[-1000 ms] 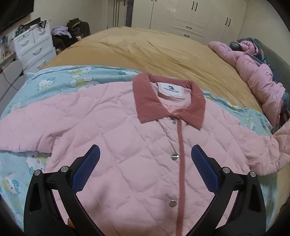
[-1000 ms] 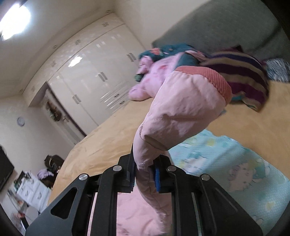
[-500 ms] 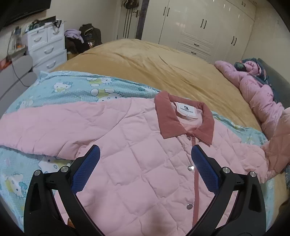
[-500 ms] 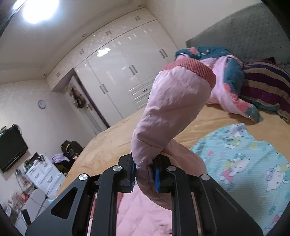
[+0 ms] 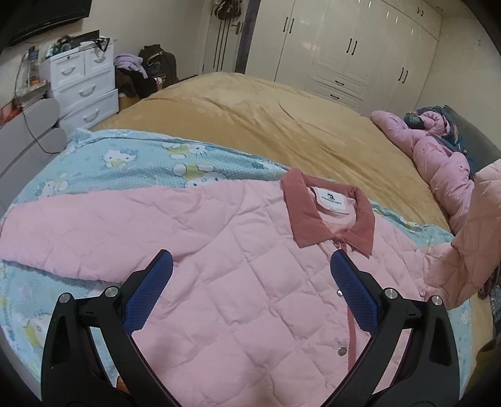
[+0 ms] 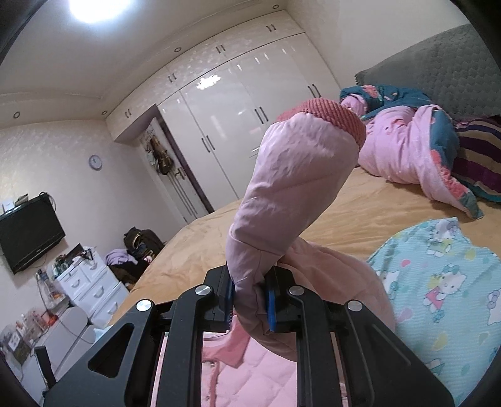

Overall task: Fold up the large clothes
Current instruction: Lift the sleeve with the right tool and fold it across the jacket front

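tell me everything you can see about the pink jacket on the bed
The pink jacket is quilted and puffy-looking, with a dusty-rose collar, matching placket, silver snaps and a white neck label. It lies front up, buttoned, on a blue cartoon-print blanket. One sleeve lies stretched out flat; the other sleeve, with a ribbed rose cuff, is lifted, pinched in the right gripper.

Bright ceiling lamp [image 6: 90, 7] glare on wardrobe doors [image 6: 238, 103]; sharp; fisheye-bent, dark corners

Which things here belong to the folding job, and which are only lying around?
Job: pink quilted jacket; its sleeve, clamped in the right gripper; left gripper, open.

Lying about: crumpled pink duvet; striped blanket; white drawers.
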